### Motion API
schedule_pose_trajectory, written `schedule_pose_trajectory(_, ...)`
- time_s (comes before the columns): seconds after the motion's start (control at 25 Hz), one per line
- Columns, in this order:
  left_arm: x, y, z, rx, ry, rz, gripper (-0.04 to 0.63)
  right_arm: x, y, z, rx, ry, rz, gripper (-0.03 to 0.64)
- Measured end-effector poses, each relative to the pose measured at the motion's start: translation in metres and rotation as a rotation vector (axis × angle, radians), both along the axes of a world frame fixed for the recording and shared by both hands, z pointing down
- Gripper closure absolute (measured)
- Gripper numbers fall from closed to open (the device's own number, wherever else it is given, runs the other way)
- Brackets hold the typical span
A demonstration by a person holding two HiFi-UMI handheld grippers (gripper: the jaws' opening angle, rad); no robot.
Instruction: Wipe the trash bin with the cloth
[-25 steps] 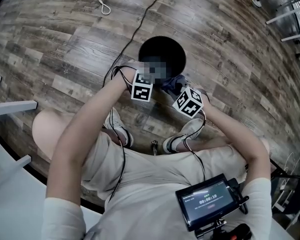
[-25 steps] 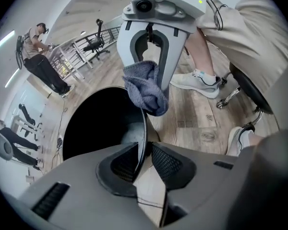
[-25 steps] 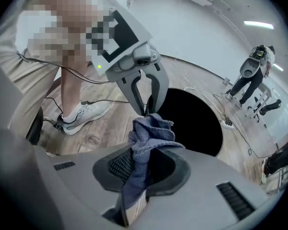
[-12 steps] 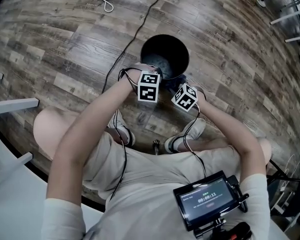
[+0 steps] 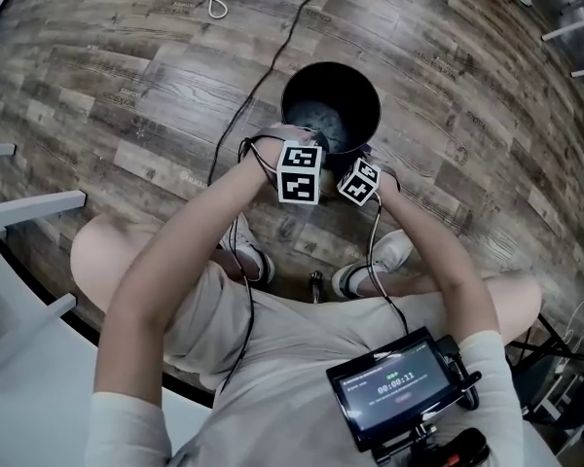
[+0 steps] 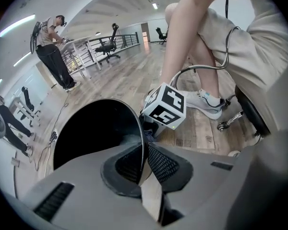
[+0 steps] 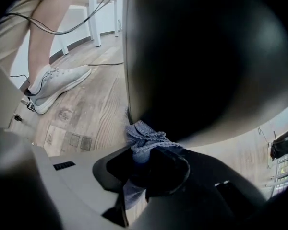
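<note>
left gripper [image 6: 143,152]: clamped shut on trash bin [image 6: 93,128] rim | right gripper [image 7: 145,164]: pinching blue cloth [image 7: 143,139] against bin's outer wall, low near wooden floor [image 7: 86,109]

Wood-plank floor [image 5: 127,86] carries trash bin [image 5: 358,88] and cable [image 5: 273,54].

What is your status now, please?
Left gripper shut on bin rim. Right gripper shut on cloth, at bin's outer wall. Floor cable nearby, not blocking.

one trash bin [image 5: 355,88], one cloth [image 7: 145,139], two grippers [image 6: 143,163] [image 7: 140,170]
</note>
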State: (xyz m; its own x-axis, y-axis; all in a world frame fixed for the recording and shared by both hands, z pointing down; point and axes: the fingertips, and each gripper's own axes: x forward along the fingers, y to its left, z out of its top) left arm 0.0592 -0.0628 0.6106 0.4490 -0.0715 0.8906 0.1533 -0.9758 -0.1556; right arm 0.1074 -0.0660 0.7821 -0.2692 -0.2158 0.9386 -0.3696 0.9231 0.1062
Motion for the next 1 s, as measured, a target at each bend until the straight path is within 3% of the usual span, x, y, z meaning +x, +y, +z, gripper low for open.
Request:
schedule_pose_trajectory(0.4,0.006,-0.003,0.0,-0.009,-0.008,-0.098,0.551,0.009,-0.013,0.036,-0.038,0.046,0.078,0.552)
schedule_pose_trajectory(0.52,0.009,-0.001,0.001,-0.003,0.006,-0.122,0.551,0.009,-0.005,0.025,-0.039,0.049,0.057,0.552)
schedule_pose_trajectory(0.68,0.006,0.001,-0.003,-0.061,0.038,-0.125,0.522,-0.002,0.021,-0.013,-0.048,0.014,-0.044,0.552)
schedule_pose_trajectory(0.76,-0.005,-0.003,-0.001,-0.019,-0.008,-0.078,0.47,-0.007,0.04,-0.039,-0.06,-0.027,-0.11,0.552)
schedule_pose_trajectory(0.88,-0.027,-0.011,0.007,0.101,-0.104,0.032,0.468,-0.007,0.064,-0.079,-0.073,-0.094,-0.146,0.552)
schedule_pose_trajectory(1.0,-0.039,-0.018,0.012,0.187,-0.127,0.082,0.469,-0.008,0.073,-0.12,-0.041,-0.131,-0.16,0.552)
